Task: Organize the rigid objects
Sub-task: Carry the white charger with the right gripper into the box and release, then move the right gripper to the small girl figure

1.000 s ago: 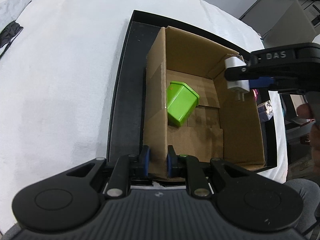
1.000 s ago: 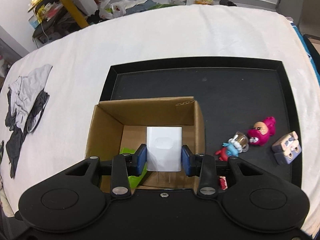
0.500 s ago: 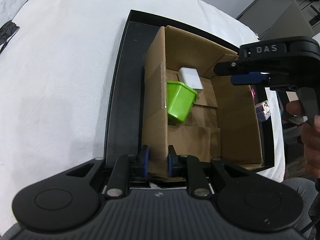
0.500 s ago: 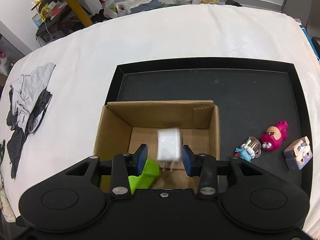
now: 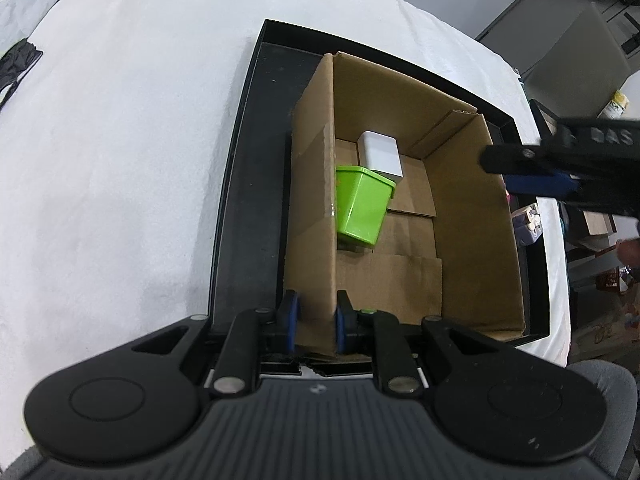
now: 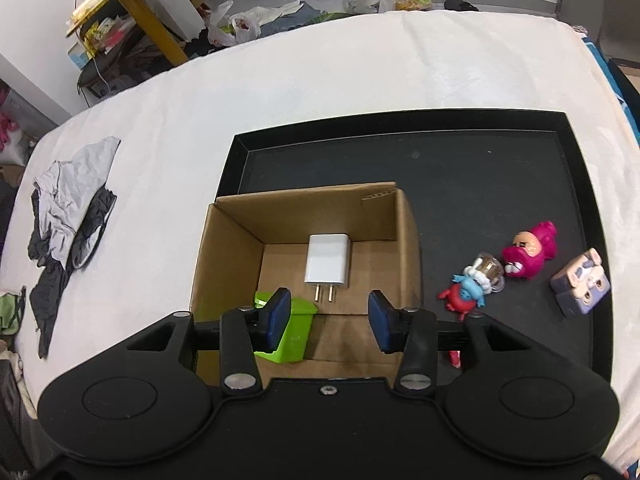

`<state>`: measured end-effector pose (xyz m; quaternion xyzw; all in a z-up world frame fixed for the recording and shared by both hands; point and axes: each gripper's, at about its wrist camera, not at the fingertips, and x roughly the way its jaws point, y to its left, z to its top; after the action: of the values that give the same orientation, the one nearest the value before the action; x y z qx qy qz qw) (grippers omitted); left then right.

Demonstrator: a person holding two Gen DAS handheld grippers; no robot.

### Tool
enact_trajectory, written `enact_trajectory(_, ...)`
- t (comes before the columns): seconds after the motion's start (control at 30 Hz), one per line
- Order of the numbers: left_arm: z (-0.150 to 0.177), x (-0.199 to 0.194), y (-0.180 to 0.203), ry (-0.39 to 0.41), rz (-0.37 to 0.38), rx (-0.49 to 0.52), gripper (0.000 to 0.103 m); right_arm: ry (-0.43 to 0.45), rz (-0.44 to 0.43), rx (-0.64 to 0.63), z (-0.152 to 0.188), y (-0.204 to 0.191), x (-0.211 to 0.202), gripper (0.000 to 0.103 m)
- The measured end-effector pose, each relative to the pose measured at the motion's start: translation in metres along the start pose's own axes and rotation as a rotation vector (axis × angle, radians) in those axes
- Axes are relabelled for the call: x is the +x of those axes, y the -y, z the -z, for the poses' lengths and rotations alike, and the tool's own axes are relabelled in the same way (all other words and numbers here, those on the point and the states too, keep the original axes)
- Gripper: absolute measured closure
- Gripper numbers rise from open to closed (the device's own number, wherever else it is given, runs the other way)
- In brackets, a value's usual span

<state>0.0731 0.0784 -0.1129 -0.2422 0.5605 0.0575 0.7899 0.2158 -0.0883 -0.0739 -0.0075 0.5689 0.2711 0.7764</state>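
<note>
Left hand-held gripper pinches the cardboard box wall, right hand-held gripper is opening empty above the white charger lying in it, and only the right view shows its prongs.

Box floor: open on the right half of the cardboard box
In the way: white charger, green bin along its left wall
Tray behind box: bare
</note>
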Motion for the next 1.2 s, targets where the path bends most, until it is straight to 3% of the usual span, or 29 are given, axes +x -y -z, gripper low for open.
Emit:
enact_trajectory(0.6,0.002,-0.001,0.007,0.004,-0.030,0.008,0.086,0.048,-0.019,0.095,0.012,0.060,-0.034,0.051)
enact_trajectory(0.9,0.002,0.000,0.009,0.000,-0.042,0.009,0.087,0.033,-0.015,0.144,0.025,0.089,-0.028,0.043)
enact_trajectory(1.0,0.002,0.001,0.010,-0.002,-0.047,0.006,0.086,0.028,-0.008,0.145,0.029,0.096,-0.025,0.036)
enact_trajectory(1.2,0.002,0.002,0.012,-0.005,-0.059,0.010,0.087,0.001,-0.002,0.116,0.035,0.106,-0.011,0.035)
